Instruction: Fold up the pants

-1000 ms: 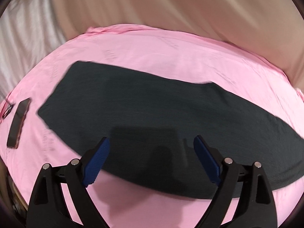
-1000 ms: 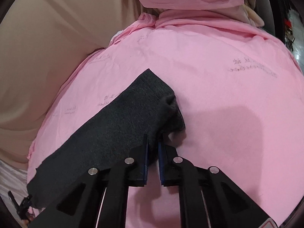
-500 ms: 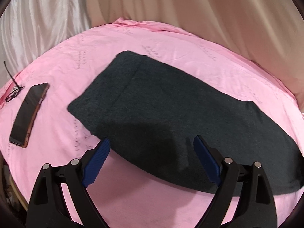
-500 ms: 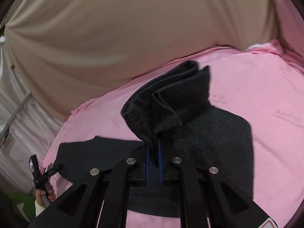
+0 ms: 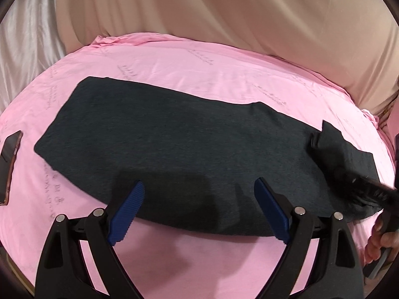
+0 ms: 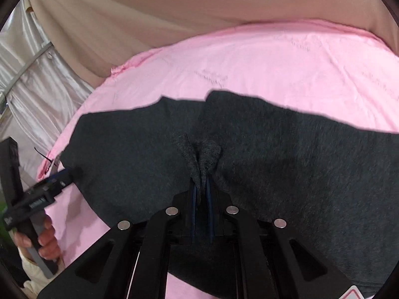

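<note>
Right gripper (image 6: 202,189), its blue pads clenched together, pinches a bunched fold of the dark grey pants (image 5: 179,149) and holds that fold raised above the flat cloth. Left gripper (image 5: 199,209) hovers with its jaws spread wide and released, just over the near edge of the pants, gripping nothing. Most of the pants lie flat across the pink sheet (image 5: 199,64), stretching from left to right. A phone (image 5: 8,164) rests on the sheet at the far left, apart from the pants. Beige curtain (image 5: 224,12) hangs beyond the far side.
</note>
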